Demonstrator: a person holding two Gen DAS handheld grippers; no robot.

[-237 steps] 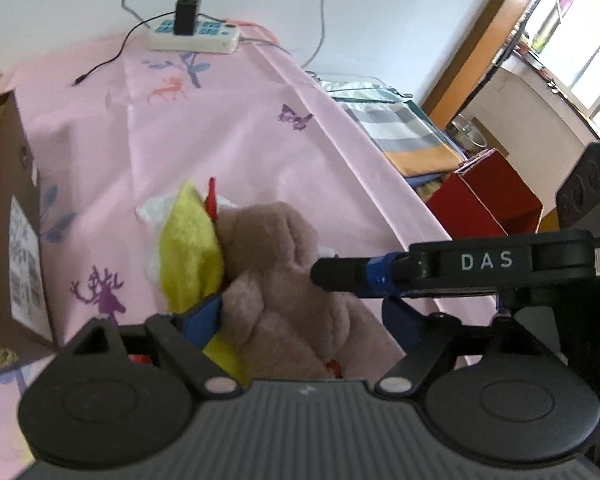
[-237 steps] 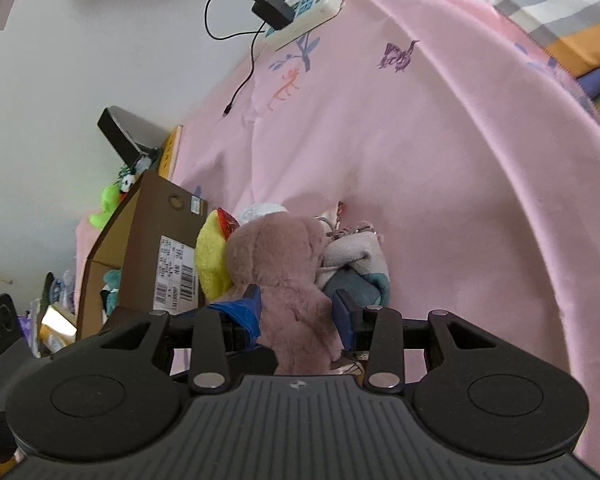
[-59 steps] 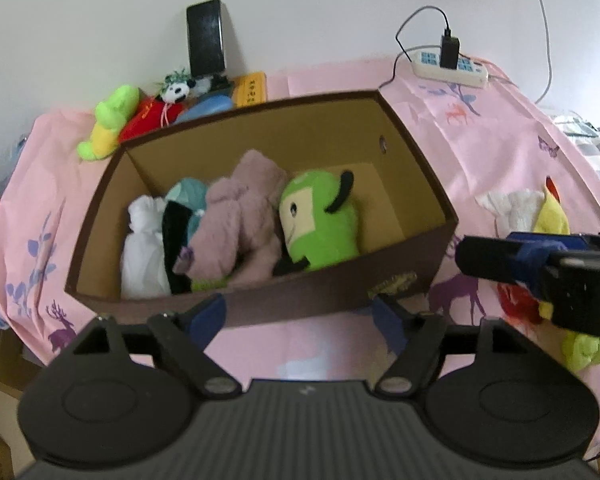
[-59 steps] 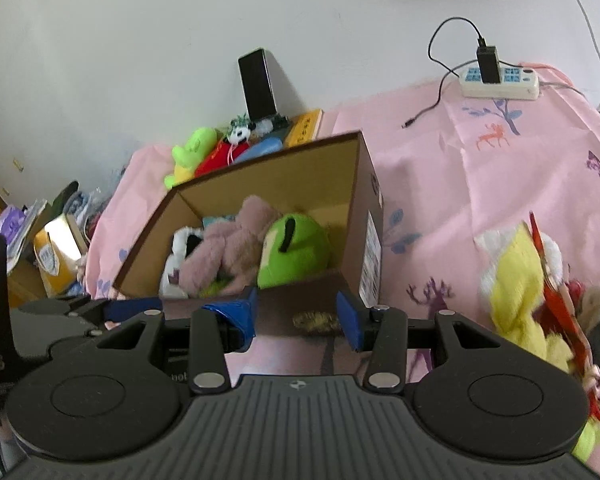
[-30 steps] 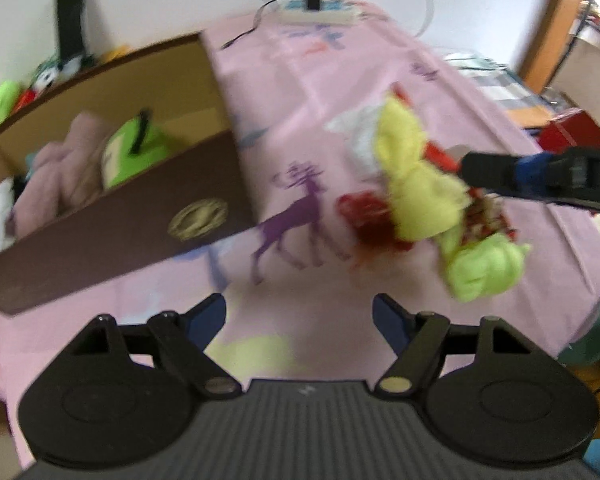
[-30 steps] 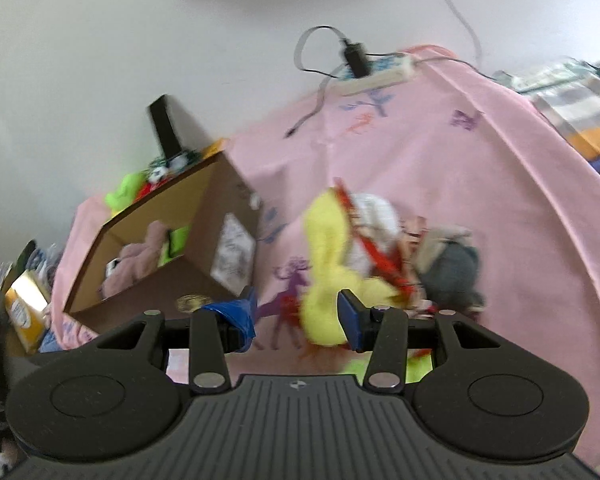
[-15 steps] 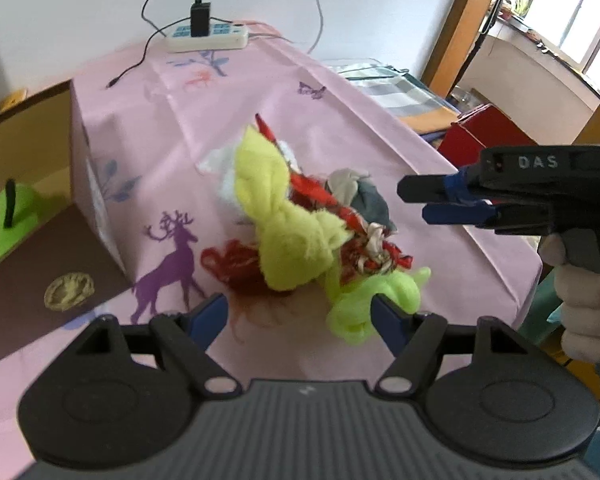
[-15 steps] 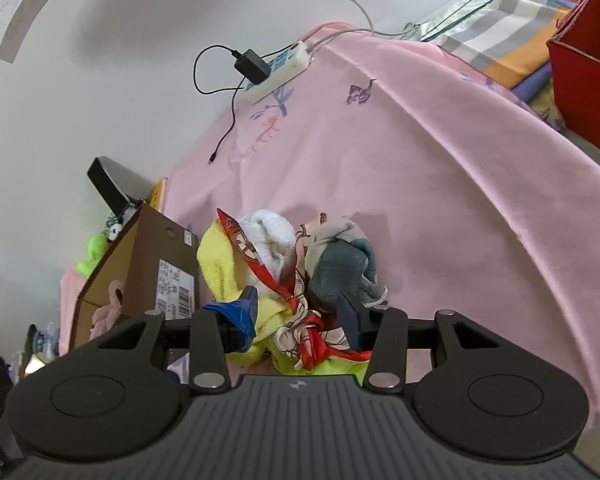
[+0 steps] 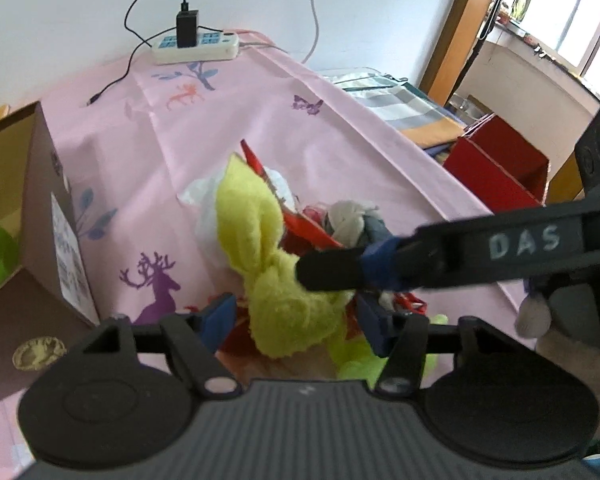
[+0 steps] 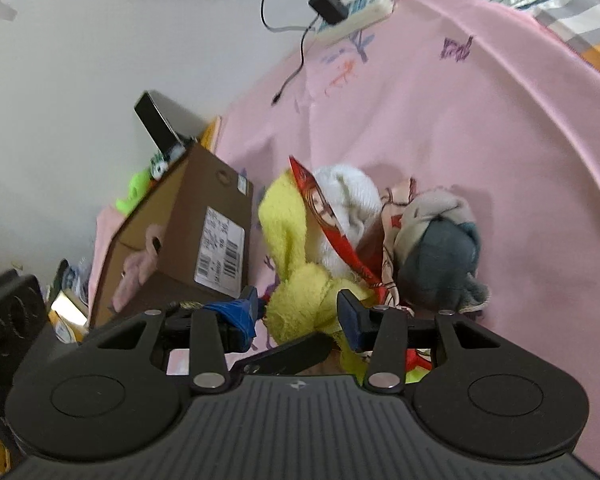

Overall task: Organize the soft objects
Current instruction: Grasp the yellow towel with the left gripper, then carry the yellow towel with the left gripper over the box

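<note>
The yellow toy (image 9: pixel 276 280) is seen between the apart fingers of both the left gripper (image 9: pixel 296 316) and right gripper (image 10: pixel 300 312).

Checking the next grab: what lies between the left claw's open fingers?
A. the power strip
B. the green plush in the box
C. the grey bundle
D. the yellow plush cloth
D: in the left wrist view the left claw stands open around the yellow plush cloth, not yet closed on it.

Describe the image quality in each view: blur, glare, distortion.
Left wrist: window blown out white, right gripper crossing close and motion-blurred, yellow plush fairly sharp. Right wrist: strong fisheye bends the pink tablecloth; power strip soft.
</note>
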